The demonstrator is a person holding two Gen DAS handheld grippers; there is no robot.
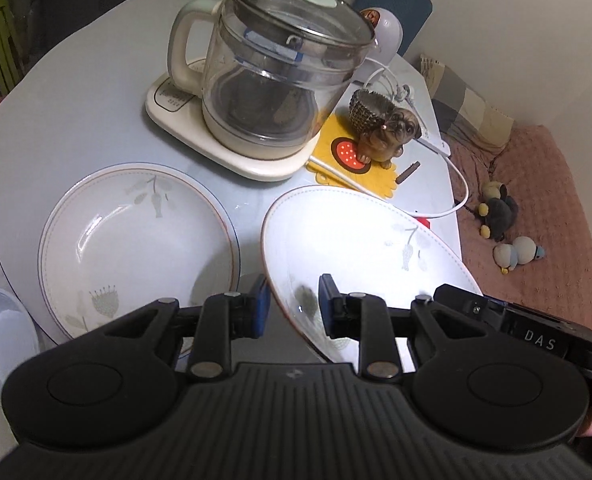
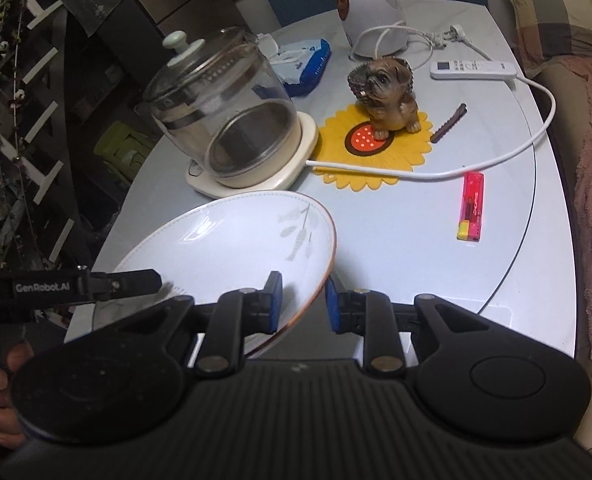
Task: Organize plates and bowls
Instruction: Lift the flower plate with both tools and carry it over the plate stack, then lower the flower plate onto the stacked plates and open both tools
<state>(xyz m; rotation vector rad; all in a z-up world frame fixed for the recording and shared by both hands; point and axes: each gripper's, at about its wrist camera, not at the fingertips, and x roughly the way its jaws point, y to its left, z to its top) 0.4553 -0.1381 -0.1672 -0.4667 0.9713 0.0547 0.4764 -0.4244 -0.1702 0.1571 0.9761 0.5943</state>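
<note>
We find the lifted plate [image 1: 360, 240] held clear of the table [image 1: 76, 92], tilted, with its decorated face turned toward both cameras. It is carried at two opposite edges. The left gripper [image 1: 294, 304] is clamped on the plate's near left rim, one blue pad on the face and one behind. The right gripper [image 2: 304, 300] is clamped on the opposite rim in the same manner, and its black finger shows at the plate's right edge in the left wrist view. Neither gripper stands apart from the plate; both are closed on it.

The second plate [image 1: 136, 248] lies flat on the table just beside the held one, on the left gripper's side. That is the relation the next move depends on, in our judgement: stacking calls for a sideways carry toward the left, with the left hand nearer the target and leading. The held plate must be levelled before it is lowered, or its low edge will strike the resting rim first.

A small white bowl [image 1: 0, 332] sits at the table's edge beyond the second plate, not yet dealt with.

Further out stand a glass kettle [image 1: 280, 68] on its base, a dog figurine [image 2: 388, 92] on a yellow mat [image 2: 376, 152], a white cord [image 2: 496, 160] and a red lighter [image 2: 472, 208]. The cord and kettle base lie near the carry path and warrant care.
</note>
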